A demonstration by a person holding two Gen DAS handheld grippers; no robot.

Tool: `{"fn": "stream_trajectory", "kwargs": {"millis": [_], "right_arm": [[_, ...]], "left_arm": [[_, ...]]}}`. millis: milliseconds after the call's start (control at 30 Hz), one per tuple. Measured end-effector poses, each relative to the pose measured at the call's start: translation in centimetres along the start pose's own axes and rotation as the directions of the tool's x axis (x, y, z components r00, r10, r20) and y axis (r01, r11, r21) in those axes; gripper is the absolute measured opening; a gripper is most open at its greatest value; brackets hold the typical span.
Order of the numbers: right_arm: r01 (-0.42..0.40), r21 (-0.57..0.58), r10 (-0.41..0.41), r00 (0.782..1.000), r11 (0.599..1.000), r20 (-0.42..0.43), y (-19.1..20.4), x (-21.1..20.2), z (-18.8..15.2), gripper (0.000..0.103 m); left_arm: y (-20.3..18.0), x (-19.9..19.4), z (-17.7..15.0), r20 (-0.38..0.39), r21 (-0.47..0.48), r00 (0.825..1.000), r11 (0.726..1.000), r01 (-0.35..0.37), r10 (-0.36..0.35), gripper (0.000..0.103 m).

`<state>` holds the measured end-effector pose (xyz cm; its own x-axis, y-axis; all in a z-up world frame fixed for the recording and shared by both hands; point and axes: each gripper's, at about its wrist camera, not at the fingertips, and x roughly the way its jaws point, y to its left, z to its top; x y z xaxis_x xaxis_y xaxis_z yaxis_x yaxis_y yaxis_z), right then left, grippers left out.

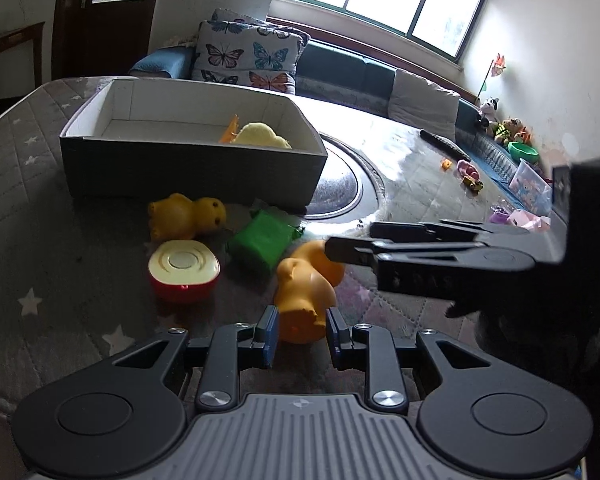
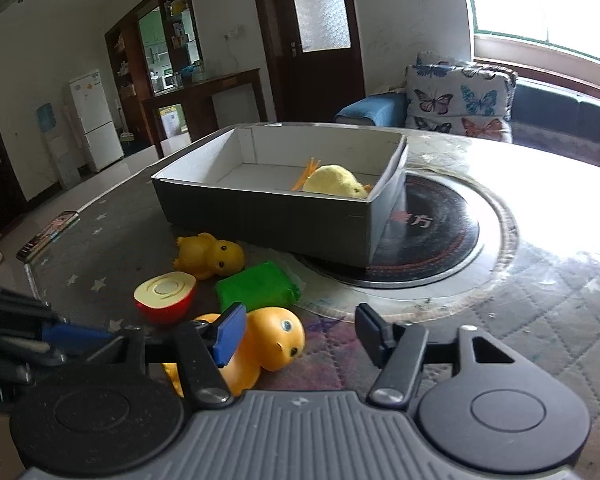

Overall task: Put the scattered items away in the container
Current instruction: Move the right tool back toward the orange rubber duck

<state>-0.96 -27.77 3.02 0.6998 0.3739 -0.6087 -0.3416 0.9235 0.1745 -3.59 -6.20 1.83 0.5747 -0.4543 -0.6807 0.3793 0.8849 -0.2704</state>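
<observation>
While the orange duck [image 1: 305, 292] lay on its side on the quilted desk [image 1: 40, 208], your left hand-held gripper [image 1: 301, 338] had its pads on either flank of the tail end, clamped on it. Your right hand-held gripper [image 2: 298, 330] stood released around the same duck's head (its jaws apart, only the blue pad near the toy). Beyond lay a halved red apple [image 1: 184, 270], a green block [image 1: 260, 242] and a yellow duck [image 1: 186, 216]. Farthest, the grey box [image 1: 188, 176] held a pale yellow plush [image 1: 262, 136].
</observation>
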Motion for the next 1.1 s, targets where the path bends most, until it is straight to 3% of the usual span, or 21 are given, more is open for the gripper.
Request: {"fn": "stream_trajectory", "kwargs": {"millis": [467, 833, 1100], "right_arm": [[-0.030, 0.052, 0.033, 0.998, 0.998, -0.047, 0.0, 2.3, 0.4, 0.046], [0.043, 0.000, -0.043, 0.994, 0.999, -0.097, 2.1, 1.9, 0.7, 0.043], [0.079, 0.069, -0.073, 0.994, 0.994, -0.085, 2.1, 2.7, 1.5, 0.043]], "left_arm": [[1.7, 1.8, 0.1, -0.024, -0.042, 0.998, 0.998, 0.054, -0.055, 0.030], [4.3, 1.8, 0.4, -0.027, -0.063, 0.985, 0.984, 0.169, -0.171, 0.030], [5.4, 2.1, 1.1, -0.059, -0.041, 0.973, 0.974, 0.221, -0.224, 0.031]]}}
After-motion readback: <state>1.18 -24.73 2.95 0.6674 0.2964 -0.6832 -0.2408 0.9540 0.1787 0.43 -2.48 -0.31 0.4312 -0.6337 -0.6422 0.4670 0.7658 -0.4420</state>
